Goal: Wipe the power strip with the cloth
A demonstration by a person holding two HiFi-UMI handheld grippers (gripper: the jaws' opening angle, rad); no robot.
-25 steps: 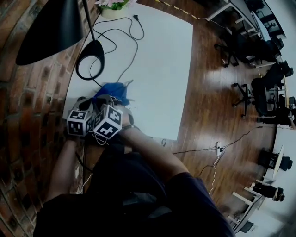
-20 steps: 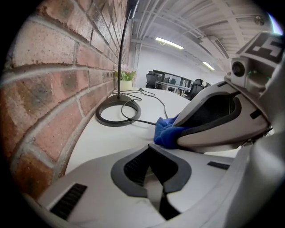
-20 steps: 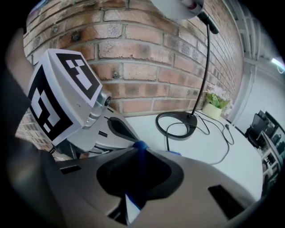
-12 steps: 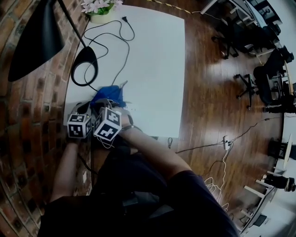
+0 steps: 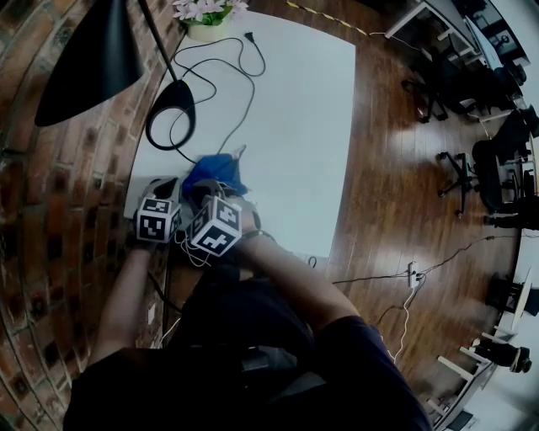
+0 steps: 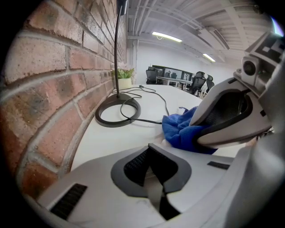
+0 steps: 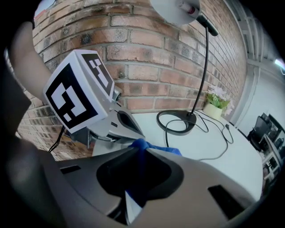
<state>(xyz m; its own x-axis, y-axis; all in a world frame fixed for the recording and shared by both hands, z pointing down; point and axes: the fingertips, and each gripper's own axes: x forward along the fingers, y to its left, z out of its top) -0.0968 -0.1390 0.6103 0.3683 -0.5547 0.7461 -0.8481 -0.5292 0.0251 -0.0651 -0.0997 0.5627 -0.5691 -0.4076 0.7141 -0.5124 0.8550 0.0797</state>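
Brick wall (image 6: 53,67) runs close along the left side of the left gripper (image 6: 150,153), with a white table (image 5: 295,109) under both tools. The left gripper's jaws are pressed together, and I can make out nothing held between them. The right gripper (image 7: 135,153) sits just beside it on its right, the two marker cubes nearly touching in the head view. Its jaws are clamped on a blue cloth (image 7: 143,145).

The cloth fills the narrow gap between those jaws and bunches out past their tips onto the table. From the left gripper it lies ahead and to the right, just beyond its tips and under the right gripper's nose.

The power strip cannot be made out with certainty. A small pale edge shows below the cloth, just ahead of the left gripper's tips, but I cannot tell if that is it.

Further ahead of both grippers, along the wall, stands a lamp's ring base (image 6: 118,113), with a black cable (image 5: 223,63) looping across the table beyond it. A plant (image 5: 206,13) stands at the far end.
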